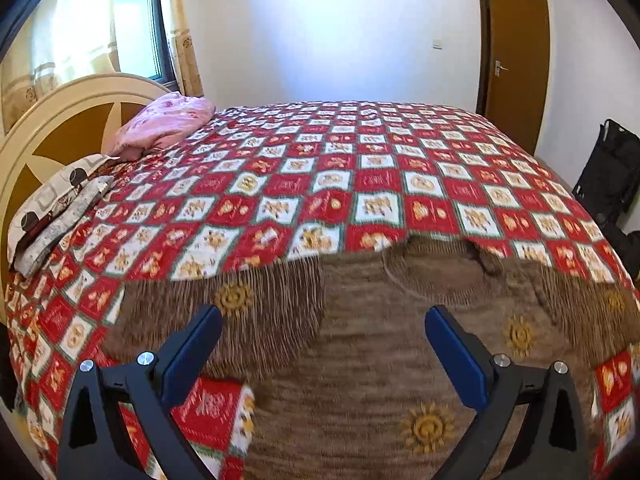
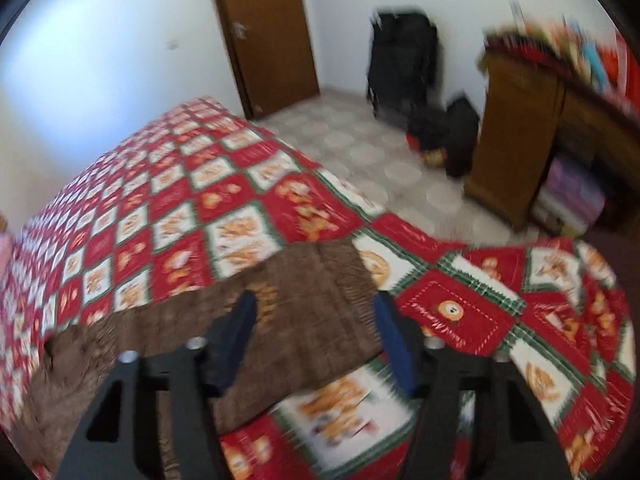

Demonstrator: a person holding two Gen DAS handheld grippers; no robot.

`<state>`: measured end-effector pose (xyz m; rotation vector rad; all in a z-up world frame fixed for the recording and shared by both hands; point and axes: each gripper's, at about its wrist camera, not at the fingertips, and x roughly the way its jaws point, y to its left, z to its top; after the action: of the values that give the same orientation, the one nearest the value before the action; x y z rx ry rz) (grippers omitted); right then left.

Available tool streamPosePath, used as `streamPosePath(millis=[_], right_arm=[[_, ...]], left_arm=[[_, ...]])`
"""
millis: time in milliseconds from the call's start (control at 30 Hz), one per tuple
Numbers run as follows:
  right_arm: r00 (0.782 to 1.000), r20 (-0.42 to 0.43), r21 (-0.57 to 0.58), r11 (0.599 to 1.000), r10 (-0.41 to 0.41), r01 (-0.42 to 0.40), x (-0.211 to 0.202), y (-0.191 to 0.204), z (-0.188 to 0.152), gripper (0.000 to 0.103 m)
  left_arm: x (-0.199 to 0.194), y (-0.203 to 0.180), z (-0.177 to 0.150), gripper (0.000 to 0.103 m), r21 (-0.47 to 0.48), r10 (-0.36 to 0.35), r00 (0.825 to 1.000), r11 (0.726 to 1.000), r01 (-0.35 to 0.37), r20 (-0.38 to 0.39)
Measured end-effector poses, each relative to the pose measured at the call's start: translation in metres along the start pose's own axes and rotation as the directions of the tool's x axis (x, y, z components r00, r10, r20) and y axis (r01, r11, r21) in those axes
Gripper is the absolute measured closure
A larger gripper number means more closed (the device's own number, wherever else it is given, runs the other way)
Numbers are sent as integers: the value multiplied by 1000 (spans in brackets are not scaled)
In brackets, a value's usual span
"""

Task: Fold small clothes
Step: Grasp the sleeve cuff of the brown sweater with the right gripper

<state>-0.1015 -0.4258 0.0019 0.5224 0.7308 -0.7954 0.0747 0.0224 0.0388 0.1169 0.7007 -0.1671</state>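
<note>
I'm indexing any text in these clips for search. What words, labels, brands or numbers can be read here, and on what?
None can be read.
Red squares of the bedspread: script-like marks, too small and blurred to read.
Brown sweater: sun motifs only, no text.
Items on the wooden desk: too blurred.

Fuzzy brown knit garment [image 1: 360, 360]

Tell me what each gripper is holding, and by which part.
Nothing is held. The left gripper stands wide open over the brown sweater. The right gripper straddles its sleeve, pads clear of the cloth.
</note>
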Motion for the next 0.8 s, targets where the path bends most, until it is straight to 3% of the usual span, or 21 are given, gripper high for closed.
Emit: streamPosePath(millis=[100, 300, 500, 667, 767, 800], right_arm=[[995, -97, 63, 998, 8, -2, 37, -24, 10, 51], [985, -166, 134, 991, 40, -17, 70, -41, 14, 51], [983, -180, 70, 997, 28, -15, 94, -33, 23, 53], [974, -224, 3, 1000, 9, -9, 110, -30, 30, 55], [971, -235, -127, 992, -43, 13, 110, -20, 27, 71], [971, -238, -139, 990, -23, -11, 109, -19, 26, 86]], left_arm=[[3, 3, 21, 1, -40, -34, 999, 999, 33, -3], [17, -10, 30, 1, -59, -69, 997, 996, 67, -26], [41, -35, 8, 1, -33, -127, 987, 992, 125, -95], [51, -46, -6, 1, -19, -135, 983, 991, 134, -124], [54, -50, -14, 1, -5, -135, 981, 991, 136, -136], [55, -50, -16, 1, 0, -135, 981, 991, 136, -138]])
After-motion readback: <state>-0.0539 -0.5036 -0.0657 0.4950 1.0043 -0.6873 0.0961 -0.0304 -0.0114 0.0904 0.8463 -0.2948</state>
